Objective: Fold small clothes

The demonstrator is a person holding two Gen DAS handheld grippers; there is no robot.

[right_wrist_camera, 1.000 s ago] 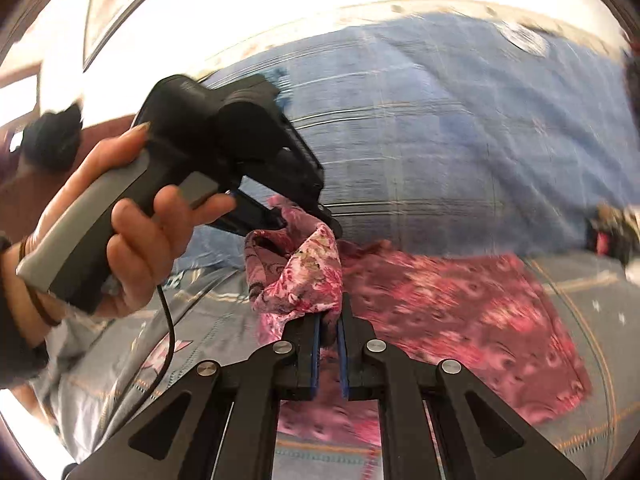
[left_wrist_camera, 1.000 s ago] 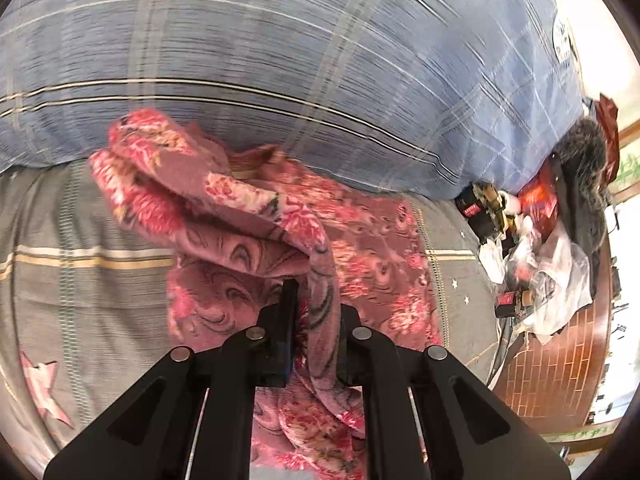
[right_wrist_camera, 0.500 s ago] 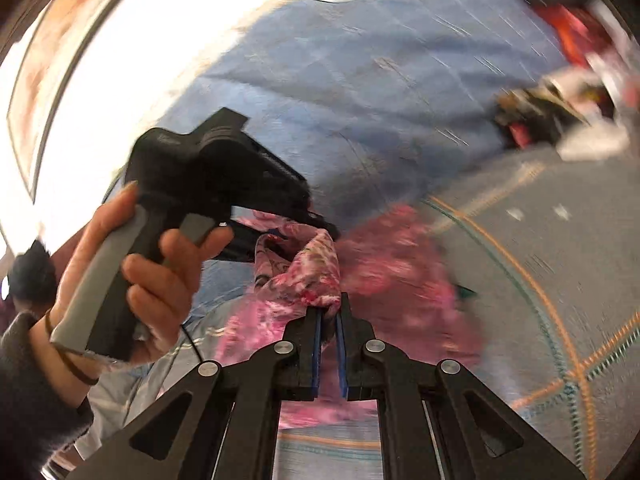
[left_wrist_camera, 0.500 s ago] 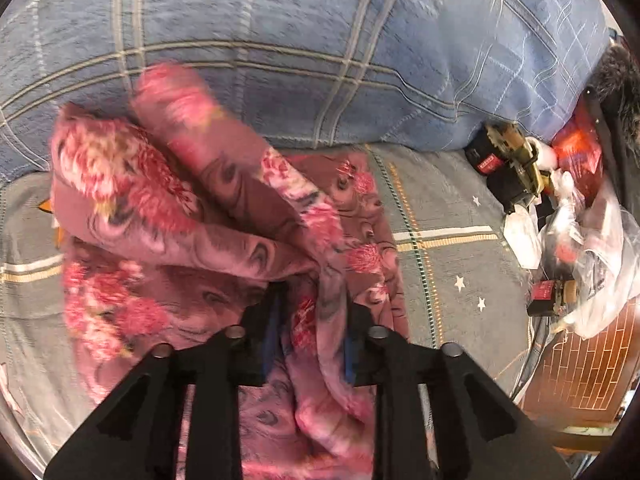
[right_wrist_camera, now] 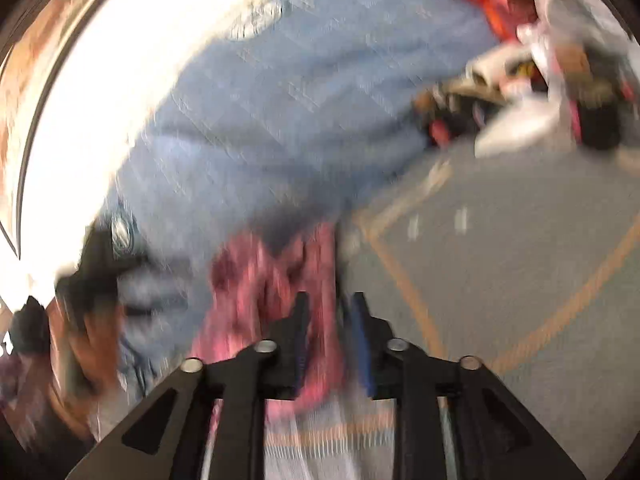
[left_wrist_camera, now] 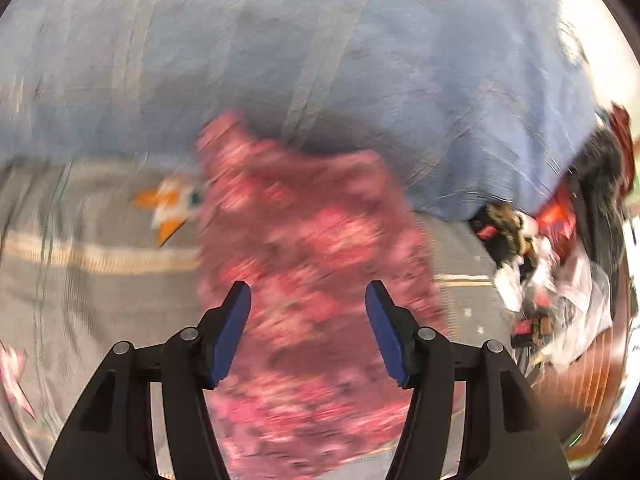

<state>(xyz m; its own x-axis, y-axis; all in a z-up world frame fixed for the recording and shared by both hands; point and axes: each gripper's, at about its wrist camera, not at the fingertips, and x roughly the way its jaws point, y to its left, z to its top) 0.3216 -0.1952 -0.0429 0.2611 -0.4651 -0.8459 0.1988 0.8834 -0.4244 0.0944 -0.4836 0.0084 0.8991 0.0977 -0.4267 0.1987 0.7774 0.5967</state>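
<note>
**Both claws letting go over the floral cloth**

Grey bedding (left_wrist_camera: 92,300) with pale and orange stripes filled the foreground of both blurred views and served as the landmark. Nearest the left camera, the left gripper (left_wrist_camera: 308,292) stood with its blue pads (left_wrist_camera: 228,336) well apart and still widening; they touched nothing, and the pink floral garment (left_wrist_camera: 312,248) lay on the grey bedding beneath and between them. On the right wrist view, the right gripper (right_wrist_camera: 330,312) had its jaws parting as well, with a strip of the same garment (right_wrist_camera: 276,280) showing in the narrow gap; the blur hid whether the pads pressed it. Beyond the garment, at the far edge of the grey bedding, rose a blue checked quilt (left_wrist_camera: 360,60). To the right of the bedding sat a heap of plastic bags and small items (left_wrist_camera: 552,272). At the left of the right wrist view a hand (right_wrist_camera: 92,340) held a dark handle, smeared.
</note>
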